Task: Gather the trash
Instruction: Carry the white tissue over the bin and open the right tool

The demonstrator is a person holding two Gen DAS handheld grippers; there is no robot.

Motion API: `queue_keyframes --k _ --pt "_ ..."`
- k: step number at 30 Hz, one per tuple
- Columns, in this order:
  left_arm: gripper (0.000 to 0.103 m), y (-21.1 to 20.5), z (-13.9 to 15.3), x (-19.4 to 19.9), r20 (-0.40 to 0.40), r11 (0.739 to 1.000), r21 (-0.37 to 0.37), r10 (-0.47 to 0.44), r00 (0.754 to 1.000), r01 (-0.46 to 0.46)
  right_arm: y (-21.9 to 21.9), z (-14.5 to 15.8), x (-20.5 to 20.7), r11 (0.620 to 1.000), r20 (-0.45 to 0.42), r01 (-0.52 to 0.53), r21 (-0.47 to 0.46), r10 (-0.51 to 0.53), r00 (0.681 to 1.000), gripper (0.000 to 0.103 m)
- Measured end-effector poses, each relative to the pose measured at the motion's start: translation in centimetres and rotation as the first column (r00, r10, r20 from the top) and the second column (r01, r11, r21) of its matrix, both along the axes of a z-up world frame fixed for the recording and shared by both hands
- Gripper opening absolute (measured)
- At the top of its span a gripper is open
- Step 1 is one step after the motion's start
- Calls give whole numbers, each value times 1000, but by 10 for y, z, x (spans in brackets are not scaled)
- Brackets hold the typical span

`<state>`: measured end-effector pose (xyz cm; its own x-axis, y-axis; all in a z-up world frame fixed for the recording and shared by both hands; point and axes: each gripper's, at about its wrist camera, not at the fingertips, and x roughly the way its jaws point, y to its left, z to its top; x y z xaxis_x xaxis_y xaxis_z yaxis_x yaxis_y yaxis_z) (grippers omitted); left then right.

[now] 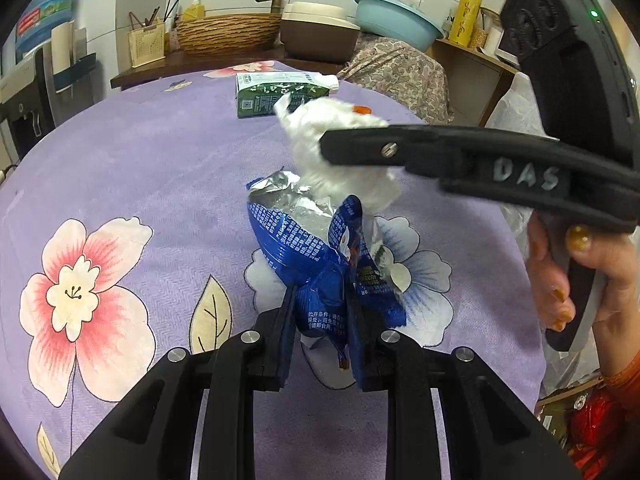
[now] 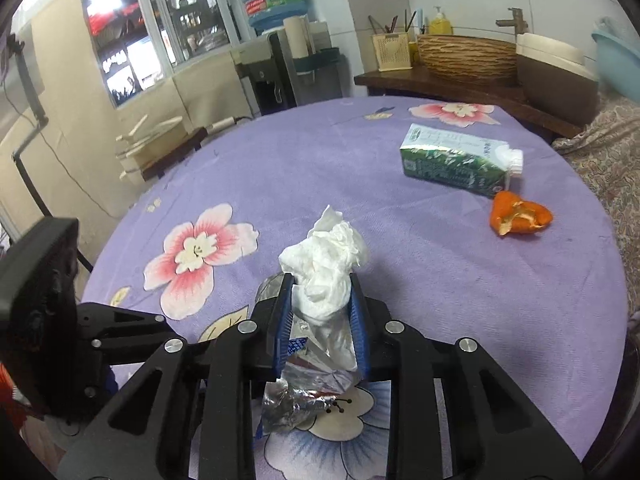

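Note:
My left gripper (image 1: 324, 300) is shut on the lower end of a blue snack wrapper (image 1: 296, 236), which stands with its silver mouth upward above the purple flowered tablecloth (image 1: 160, 160). My right gripper (image 2: 322, 284) is shut on a crumpled white tissue (image 2: 328, 256), with both blue pads pressing its sides. The tissue (image 1: 332, 128) hangs just above the wrapper's open mouth. In the right wrist view the wrapper's foil (image 2: 304, 396) shows below the tissue, between the fingers. A hand (image 1: 580, 280) grips the right gripper's handle.
A green and white milk carton (image 2: 456, 160) lies on its side at the far part of the table, with a piece of orange peel (image 2: 520, 214) beside it. Behind the table stand a woven basket (image 1: 228, 32), a brown pot (image 1: 316, 32) and a blue basin (image 1: 396, 20).

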<state>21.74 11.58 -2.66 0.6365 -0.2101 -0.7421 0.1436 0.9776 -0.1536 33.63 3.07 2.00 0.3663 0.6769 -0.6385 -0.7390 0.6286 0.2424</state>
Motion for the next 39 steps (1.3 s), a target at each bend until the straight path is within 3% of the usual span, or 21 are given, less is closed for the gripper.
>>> queue_keyframes --k 7,17,31,39 --pt "23 -2 0 2 -2 1000 3 2 1000 -2 -43 18 4 994 6 68 90 -69 998 27" --pt "23 -22 16 7 36 1000 20 -19 999 18 -114 11 2 972 62 222 77 -226 972 27" --pt "23 -97 42 42 118 992 14 -123 985 122 -213 -13 -14 919 58 386 82 -391 919 27" --pt "23 -150 43 72 149 979 1 -200 968 202 -267 -33 -16 870 44 491 54 -493 869 27"
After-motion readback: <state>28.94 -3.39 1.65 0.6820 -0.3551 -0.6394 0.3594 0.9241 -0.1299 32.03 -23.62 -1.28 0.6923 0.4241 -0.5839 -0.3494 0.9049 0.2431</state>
